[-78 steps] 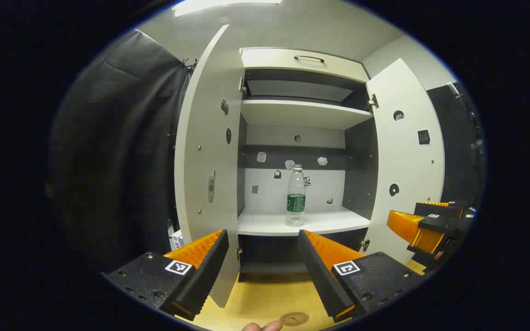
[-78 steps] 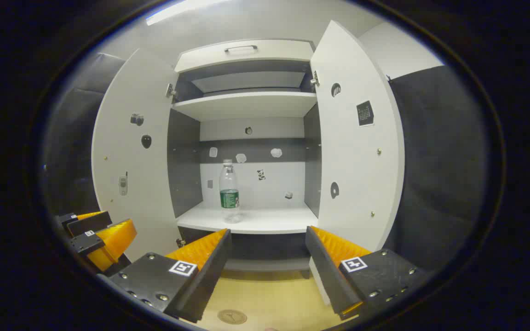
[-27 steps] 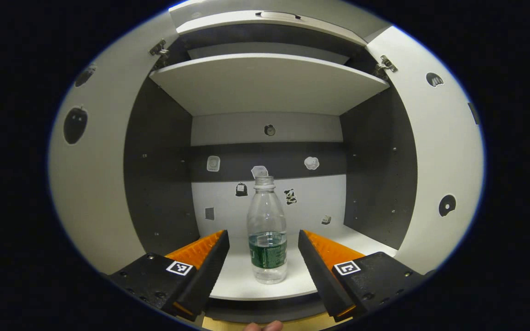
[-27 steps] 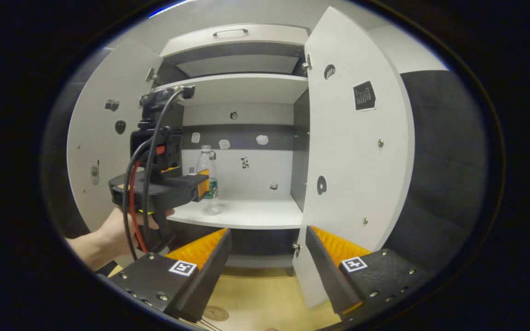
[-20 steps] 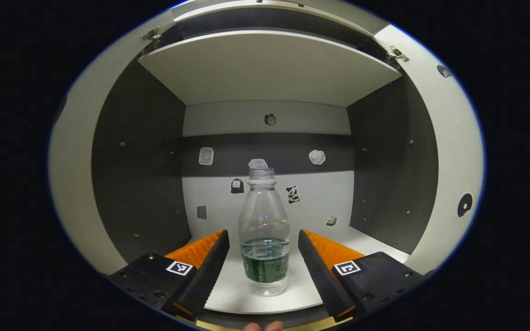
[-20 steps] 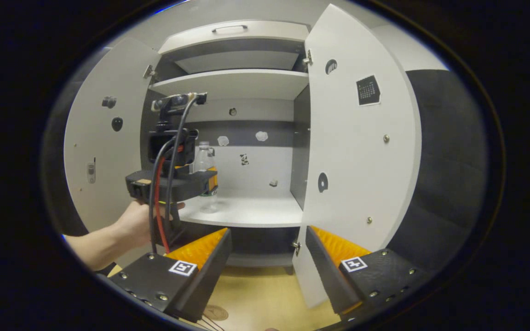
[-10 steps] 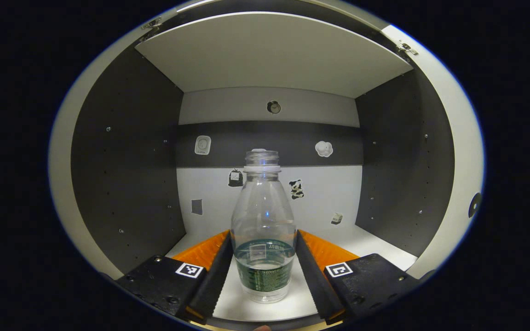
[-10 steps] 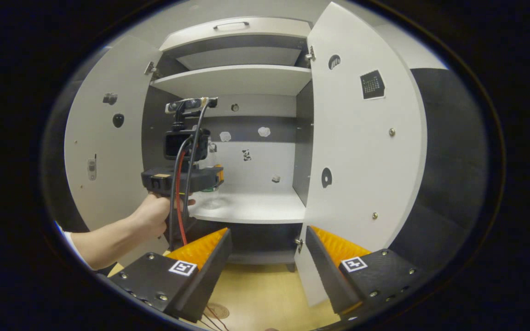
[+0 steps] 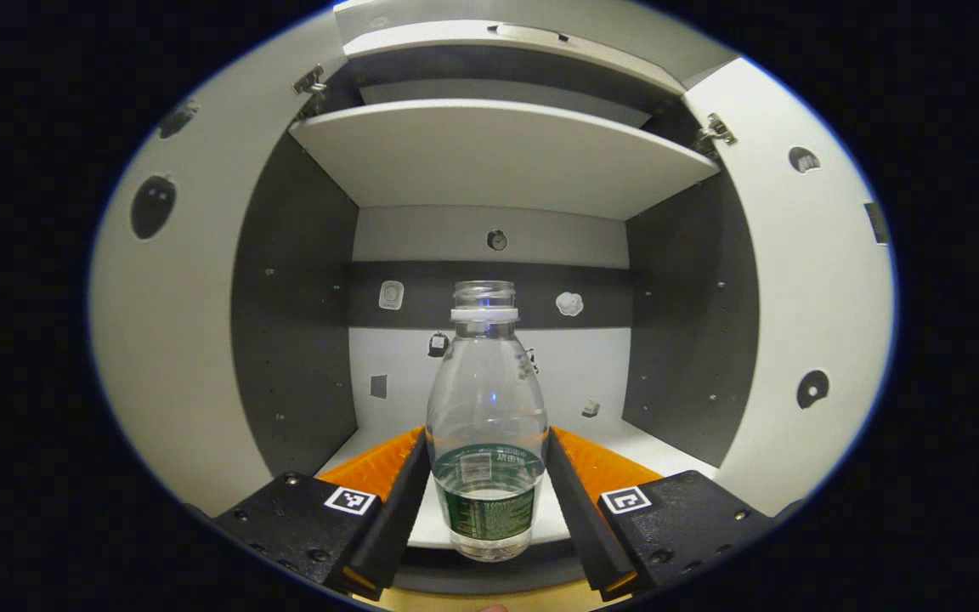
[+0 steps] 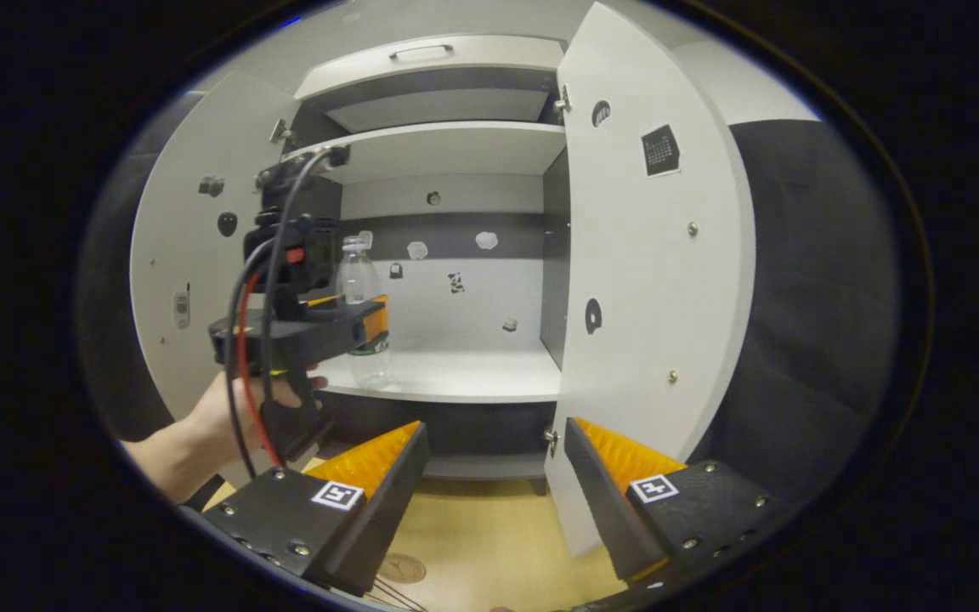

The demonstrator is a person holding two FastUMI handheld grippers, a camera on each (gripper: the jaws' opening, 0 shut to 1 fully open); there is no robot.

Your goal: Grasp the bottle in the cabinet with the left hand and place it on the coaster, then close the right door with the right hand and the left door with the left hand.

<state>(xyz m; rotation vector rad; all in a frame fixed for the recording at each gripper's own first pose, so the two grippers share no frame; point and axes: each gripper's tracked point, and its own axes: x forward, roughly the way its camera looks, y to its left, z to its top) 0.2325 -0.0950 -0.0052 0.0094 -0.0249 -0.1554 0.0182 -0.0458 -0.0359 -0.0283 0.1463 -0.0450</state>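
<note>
Left gripper (image 9: 487, 501) fingers apparently clamped inward; right gripper (image 10: 496, 493) fingers spread wide.

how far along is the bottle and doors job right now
Done: the left gripper is shut on the bottle. In hand: the bottle's base sits at the shelf front edge, on its way out. Left: setting it on the coaster, then closing the right door and left door, both open.

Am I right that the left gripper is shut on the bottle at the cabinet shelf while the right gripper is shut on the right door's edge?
Not quite. The left gripper is shut on the bottle, but the right gripper is open and holds nothing; the right gripper view shows its fingers apart, short of the right door.
</note>
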